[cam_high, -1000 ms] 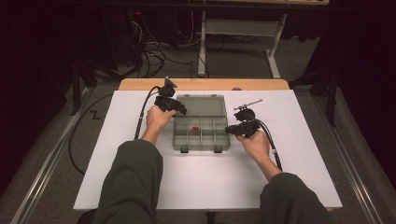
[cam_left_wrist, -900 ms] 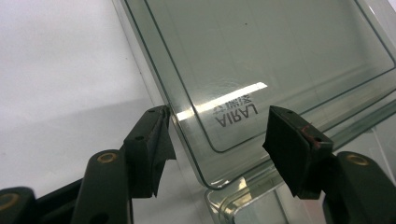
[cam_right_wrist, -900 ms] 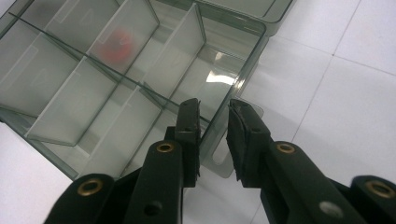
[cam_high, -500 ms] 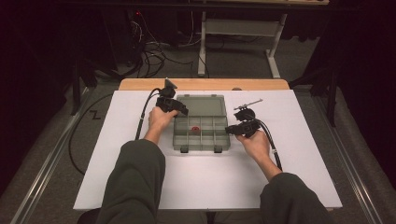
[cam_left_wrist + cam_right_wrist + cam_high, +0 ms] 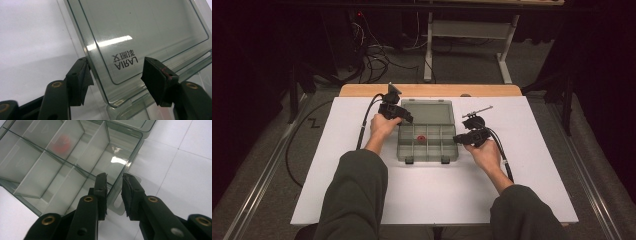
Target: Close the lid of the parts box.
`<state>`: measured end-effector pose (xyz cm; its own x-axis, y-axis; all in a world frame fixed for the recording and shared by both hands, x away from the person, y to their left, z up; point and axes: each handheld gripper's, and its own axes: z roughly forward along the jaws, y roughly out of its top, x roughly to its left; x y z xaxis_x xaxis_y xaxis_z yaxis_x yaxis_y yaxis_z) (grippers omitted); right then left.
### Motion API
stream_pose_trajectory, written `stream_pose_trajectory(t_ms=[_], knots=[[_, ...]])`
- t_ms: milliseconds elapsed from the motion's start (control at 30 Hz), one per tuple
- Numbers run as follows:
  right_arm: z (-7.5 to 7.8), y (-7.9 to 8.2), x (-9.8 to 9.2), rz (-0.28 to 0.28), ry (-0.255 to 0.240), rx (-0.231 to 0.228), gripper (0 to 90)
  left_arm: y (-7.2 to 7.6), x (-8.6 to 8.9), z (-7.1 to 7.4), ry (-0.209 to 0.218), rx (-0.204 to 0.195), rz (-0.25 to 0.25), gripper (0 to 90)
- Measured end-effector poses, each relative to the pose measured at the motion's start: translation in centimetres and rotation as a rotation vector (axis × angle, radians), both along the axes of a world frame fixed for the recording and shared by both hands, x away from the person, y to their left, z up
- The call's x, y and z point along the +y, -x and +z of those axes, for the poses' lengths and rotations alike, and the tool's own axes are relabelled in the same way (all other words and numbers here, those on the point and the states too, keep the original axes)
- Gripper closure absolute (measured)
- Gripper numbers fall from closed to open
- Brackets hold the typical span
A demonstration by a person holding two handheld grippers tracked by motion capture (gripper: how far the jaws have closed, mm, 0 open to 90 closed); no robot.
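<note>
The left gripper (image 5: 115,82) straddles the open lid (image 5: 140,35) corner, its jaws just narrowing but still apart; the right gripper (image 5: 114,192) pinches the box (image 5: 75,167) wall at its right edge.

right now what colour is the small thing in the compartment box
Red; the small round piece in the clear grey compartment box shows best in the high view.

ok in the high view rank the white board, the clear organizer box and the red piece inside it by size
1. white board, largest by far
2. clear organizer box, lid open, lying on the board
3. red piece, tiny, in one compartment
</note>
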<state>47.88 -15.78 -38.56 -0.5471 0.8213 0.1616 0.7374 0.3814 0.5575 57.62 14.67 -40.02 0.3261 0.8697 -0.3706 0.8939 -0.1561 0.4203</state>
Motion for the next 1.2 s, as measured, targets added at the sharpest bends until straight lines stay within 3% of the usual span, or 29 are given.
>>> stream_pose_trajectory(t_ms=[433, 1200], knots=[[0.0, -0.1, 0.0, 0.003, 0.001, 0.006, 76.7, 0.5, 0.2, 0.9, -0.002, -0.043, -0.013, 43.2], [0.1, -0.1, 0.1, -0.001, 0.010, 0.011, 76.8, 2.0, 0.1, 3.4, -0.055, -0.125, -0.062, 46.3]])
